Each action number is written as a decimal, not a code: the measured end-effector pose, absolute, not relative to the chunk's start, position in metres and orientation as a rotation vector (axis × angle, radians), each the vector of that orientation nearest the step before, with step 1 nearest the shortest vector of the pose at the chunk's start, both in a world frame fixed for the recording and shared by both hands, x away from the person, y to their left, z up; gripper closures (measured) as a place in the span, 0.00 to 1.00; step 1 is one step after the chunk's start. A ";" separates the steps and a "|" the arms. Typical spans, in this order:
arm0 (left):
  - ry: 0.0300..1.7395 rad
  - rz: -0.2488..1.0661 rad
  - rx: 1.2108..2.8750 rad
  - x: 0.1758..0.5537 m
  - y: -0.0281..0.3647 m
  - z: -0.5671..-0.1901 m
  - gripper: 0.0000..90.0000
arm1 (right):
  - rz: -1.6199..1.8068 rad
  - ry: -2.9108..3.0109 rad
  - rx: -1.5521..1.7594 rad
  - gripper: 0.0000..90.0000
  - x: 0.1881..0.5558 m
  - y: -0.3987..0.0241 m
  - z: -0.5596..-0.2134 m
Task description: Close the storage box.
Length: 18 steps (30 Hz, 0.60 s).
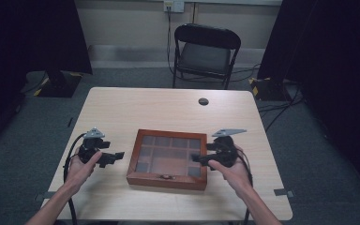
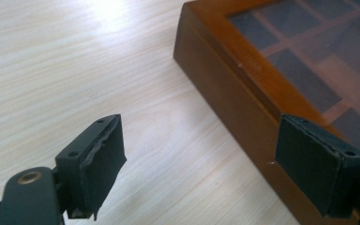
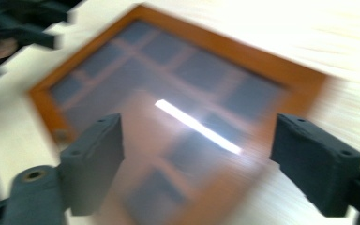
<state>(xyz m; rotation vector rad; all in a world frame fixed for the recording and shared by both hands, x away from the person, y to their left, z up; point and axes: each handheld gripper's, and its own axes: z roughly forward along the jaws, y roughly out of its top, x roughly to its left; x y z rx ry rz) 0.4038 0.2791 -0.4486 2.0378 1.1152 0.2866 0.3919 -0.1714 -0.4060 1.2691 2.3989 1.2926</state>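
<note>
A flat wooden box [image 1: 168, 157] with a glass lid and a grid of compartments lies shut at the table's near middle, its small metal clasp [image 1: 167, 177] facing me. My left gripper [image 1: 116, 157] is held just left of the box, open and empty, its jaws pointing at the box's left wall [image 2: 243, 93]. My right gripper [image 1: 199, 153] hovers at the box's right edge, jaws pointing left over the lid. In the right gripper view the picture is blurred, and my right gripper [image 3: 197, 164] stands open with the glass lid [image 3: 168, 89] behind it. In the left gripper view my left gripper [image 2: 201, 164] is spread wide over bare tabletop.
The light wooden table [image 1: 168, 108] has a round cable hole [image 1: 203, 101] near its far edge. A black folding chair [image 1: 205, 54] stands behind the table. Dark curtains and stand bases flank both sides, and cables run across the floor at the right.
</note>
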 end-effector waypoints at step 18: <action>1.268 0.406 2.173 0.417 0.294 -0.487 0.18 | 0.750 2.195 1.579 0.18 0.401 -0.258 -0.482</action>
